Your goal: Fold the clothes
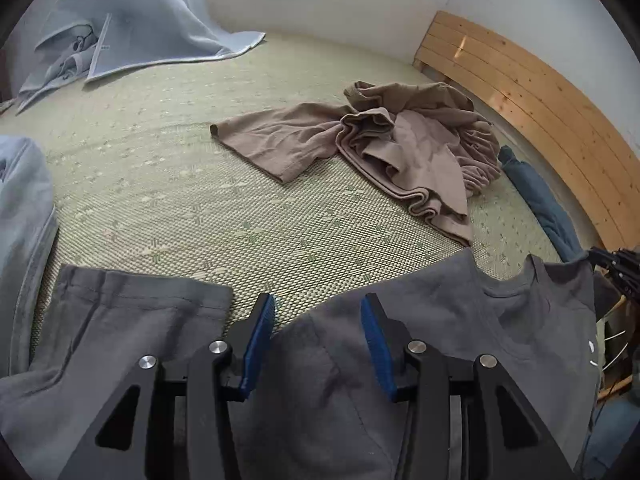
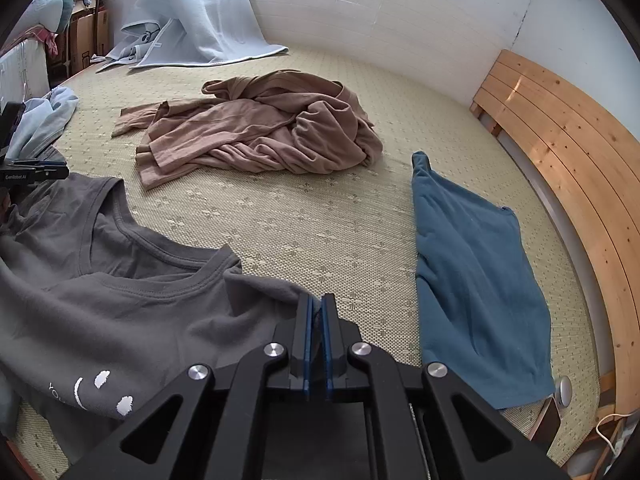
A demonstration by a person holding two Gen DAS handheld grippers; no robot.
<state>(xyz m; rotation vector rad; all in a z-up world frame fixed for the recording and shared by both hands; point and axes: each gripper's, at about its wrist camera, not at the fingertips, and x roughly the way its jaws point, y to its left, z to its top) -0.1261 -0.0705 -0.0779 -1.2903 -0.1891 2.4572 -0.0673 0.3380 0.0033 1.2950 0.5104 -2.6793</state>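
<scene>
Grey T-shirt (image 1: 328,380) cloth fills the bottom of the left wrist view, spread on the woven mat (image 1: 180,184) directly under the left gripper (image 1: 318,308). That gripper's blue-padded jaws stand wide apart above the shirt's shoulder area, with nothing between them; one sleeve lies off to the left and the neckline sits to the right.

From the right wrist view, the same grey T-shirt (image 2: 132,304) lies at lower left with its collar facing the middle of the mat (image 2: 304,232) and a white smiley print near the bottom edge. The right gripper (image 2: 317,304) has its jaws nearly together, and a small pinch of the shirt's edge appears to be caught between the blue pads.

Beyond the shirt, a crumpled brown garment (image 2: 264,128) rests in a heap near the middle of the mat, well apart from the grey one. A teal garment (image 2: 472,272) lies flat along the right side, just beside the wooden bed frame (image 2: 568,160). A pale blue blanket (image 2: 200,20) leans against the white wall at the far left corner, and a light blue piece of clothing (image 1: 24,208) sits at the left edge of the mat.
</scene>
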